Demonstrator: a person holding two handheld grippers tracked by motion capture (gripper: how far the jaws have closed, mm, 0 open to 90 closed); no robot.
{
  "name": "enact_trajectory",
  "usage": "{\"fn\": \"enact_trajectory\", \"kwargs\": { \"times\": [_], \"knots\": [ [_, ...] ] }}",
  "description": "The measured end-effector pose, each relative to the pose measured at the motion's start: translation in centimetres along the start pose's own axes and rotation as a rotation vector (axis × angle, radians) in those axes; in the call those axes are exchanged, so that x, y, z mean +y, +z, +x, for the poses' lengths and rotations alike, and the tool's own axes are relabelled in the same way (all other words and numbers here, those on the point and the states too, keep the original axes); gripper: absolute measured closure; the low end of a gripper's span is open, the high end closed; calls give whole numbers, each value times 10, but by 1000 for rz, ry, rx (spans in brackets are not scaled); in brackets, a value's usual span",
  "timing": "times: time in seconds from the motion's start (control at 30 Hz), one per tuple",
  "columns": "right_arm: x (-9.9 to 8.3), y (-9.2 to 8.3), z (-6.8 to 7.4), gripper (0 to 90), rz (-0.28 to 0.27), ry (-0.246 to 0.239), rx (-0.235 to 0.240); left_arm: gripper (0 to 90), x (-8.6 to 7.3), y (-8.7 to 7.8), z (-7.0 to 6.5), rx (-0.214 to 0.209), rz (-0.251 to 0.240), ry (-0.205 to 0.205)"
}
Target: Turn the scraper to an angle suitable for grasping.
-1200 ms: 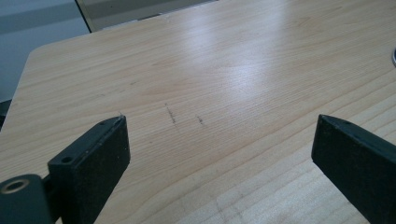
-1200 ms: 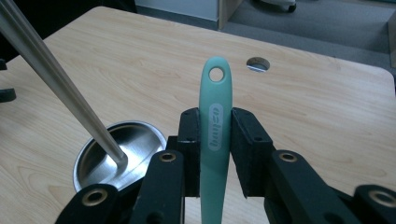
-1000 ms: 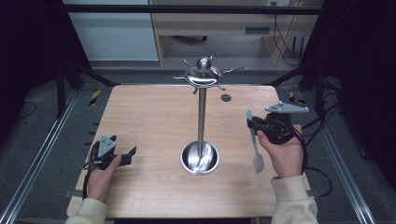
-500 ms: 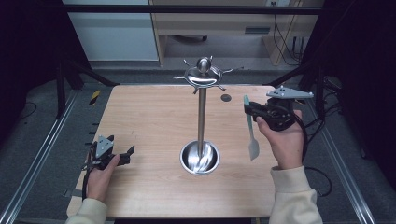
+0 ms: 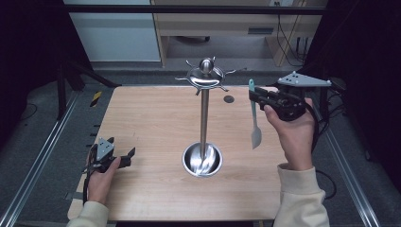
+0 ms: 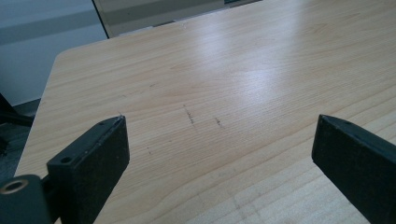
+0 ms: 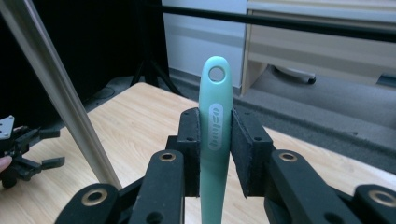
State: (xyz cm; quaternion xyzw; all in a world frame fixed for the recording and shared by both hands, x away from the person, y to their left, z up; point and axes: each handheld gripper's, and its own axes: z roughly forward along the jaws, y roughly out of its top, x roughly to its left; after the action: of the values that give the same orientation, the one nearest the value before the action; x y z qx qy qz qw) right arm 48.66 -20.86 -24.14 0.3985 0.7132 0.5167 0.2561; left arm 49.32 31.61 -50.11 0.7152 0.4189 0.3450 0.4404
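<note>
Glossy plastic spatula (image 7: 215,135), polished metal stand (image 5: 204,118)

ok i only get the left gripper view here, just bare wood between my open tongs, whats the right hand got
observer: the right tongs are shut on a mint green spatula, gripping its handle just below the hanging hole.
operator: which way up is it
observer: upright, with the hole end on top and the pale blade hanging down over the table.
operator: anything to hang it on
observer: yes, a metal stand sits mid-table with a ring of hooks at its top. In the high view it is to the left of the spatula.
</note>
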Motion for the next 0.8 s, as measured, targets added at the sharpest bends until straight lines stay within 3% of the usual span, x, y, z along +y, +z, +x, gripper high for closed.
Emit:
{"fn": "enact_trajectory", "kwargs": {
  "times": [0.37,0.8],
  "knots": [
    [5,-11,23,741,-44,-51,12,32,-1,-1,0,-6,-16,1],
    [14,-41,43,741,-137,-93,29,28,0,-1,0,-20,-22,-6]
  ]
}}
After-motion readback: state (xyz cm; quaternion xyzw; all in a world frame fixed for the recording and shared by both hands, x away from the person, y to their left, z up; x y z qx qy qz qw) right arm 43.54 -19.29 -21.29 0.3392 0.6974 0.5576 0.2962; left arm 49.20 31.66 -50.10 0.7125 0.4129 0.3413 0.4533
